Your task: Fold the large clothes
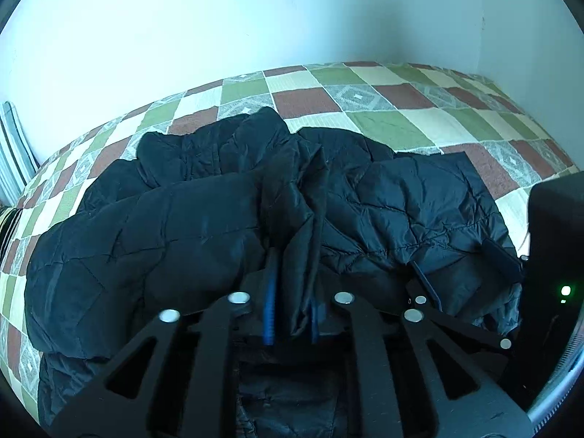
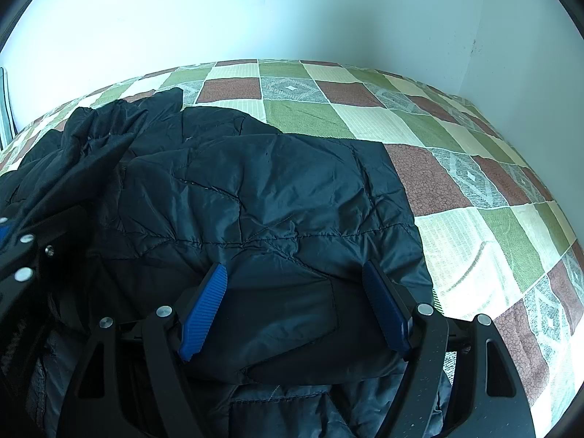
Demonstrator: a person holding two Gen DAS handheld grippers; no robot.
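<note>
A dark navy quilted jacket [image 1: 189, 219] lies spread on the checked bedspread [image 1: 387, 124]. My left gripper [image 1: 292, 292] is nearly closed, with a raised fold of the jacket's fabric pinched between its blue pads [image 1: 269, 303]; the fold runs up and away as a ridge. In the right wrist view the jacket [image 2: 255, 189] fills the middle. My right gripper [image 2: 294, 266] stands wide open, its blue pads [image 2: 204, 303] on either side of a flat dark panel at the jacket's near edge, not pressing it. The right gripper [image 1: 463, 273] also shows at the right of the left wrist view.
The bed meets a pale wall [image 1: 255, 29] at the back and a corner [image 2: 471, 73] at the right. Bare bedspread [image 2: 474, 219] lies to the right of the jacket. Striped fabric [image 1: 14, 146] hangs at the far left edge.
</note>
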